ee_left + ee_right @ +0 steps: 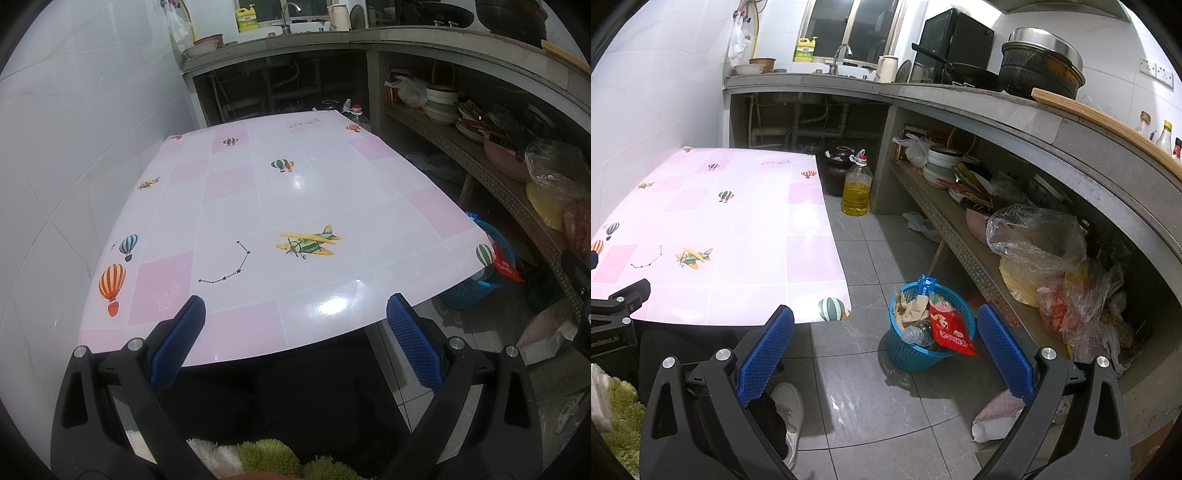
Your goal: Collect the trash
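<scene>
A blue mesh trash basket [916,354] stands on the grey tiled floor right of the table. It holds a red snack bag [951,330], crumpled brown paper [912,308], a clear plastic bottle [916,334] and a blue wrapper [926,285]. My right gripper [886,314] hangs open above the floor, its blue pads framing the basket, with nothing held. My left gripper [295,306] is open over the near edge of the pink checked table [280,206], empty. In the left wrist view the basket [476,288] peeks out past the table's right corner.
A low shelf [960,243] under the concrete counter carries bowls and plastic bags [1038,236]. An oil bottle [856,188] and a dark jar [836,166] stand on the floor beyond the table. A person's white shoe [790,410] is near my right gripper. A white sack [995,415] lies on the floor.
</scene>
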### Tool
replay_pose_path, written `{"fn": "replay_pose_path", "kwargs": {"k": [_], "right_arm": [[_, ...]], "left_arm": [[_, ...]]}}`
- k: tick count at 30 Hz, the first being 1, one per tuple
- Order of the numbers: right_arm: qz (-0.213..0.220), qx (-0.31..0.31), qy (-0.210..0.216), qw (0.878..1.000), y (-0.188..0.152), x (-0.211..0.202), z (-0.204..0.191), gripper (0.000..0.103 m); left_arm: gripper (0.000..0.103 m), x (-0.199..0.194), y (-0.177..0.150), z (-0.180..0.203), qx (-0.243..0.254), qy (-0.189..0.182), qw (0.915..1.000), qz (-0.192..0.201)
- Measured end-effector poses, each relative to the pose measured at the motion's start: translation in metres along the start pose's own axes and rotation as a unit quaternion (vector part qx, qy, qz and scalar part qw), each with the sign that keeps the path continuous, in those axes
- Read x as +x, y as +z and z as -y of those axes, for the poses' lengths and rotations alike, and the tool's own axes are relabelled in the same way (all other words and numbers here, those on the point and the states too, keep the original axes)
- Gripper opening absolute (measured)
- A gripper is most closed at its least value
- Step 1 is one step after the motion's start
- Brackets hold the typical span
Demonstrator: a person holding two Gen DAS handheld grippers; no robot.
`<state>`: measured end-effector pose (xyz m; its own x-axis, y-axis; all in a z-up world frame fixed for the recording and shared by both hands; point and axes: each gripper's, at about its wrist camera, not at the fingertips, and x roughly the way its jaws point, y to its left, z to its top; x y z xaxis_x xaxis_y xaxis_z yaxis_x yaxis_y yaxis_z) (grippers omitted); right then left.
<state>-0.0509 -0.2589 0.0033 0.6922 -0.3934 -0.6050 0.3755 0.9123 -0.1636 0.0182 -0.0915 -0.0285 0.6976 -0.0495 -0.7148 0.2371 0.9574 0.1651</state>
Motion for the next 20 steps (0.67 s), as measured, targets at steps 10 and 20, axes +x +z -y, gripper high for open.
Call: {"fn": "replay_pose_path", "kwargs": {"k": [10, 20], "right_arm": [[0.0, 0.0, 0.0, 1.0, 0.0003, 0.0006, 0.0003, 0.097], [0.0, 0.0, 0.0, 1.0, -0.0006, 0.0001, -0.0002, 0.097]], "left_arm": [[0.095, 0.0003, 0.0003, -0.001, 0.0, -0.001, 1.0, 0.0], [0.095, 0.0002, -0.0014, 0.0032, -0.002, -0.004, 1.0, -0.008]]}}
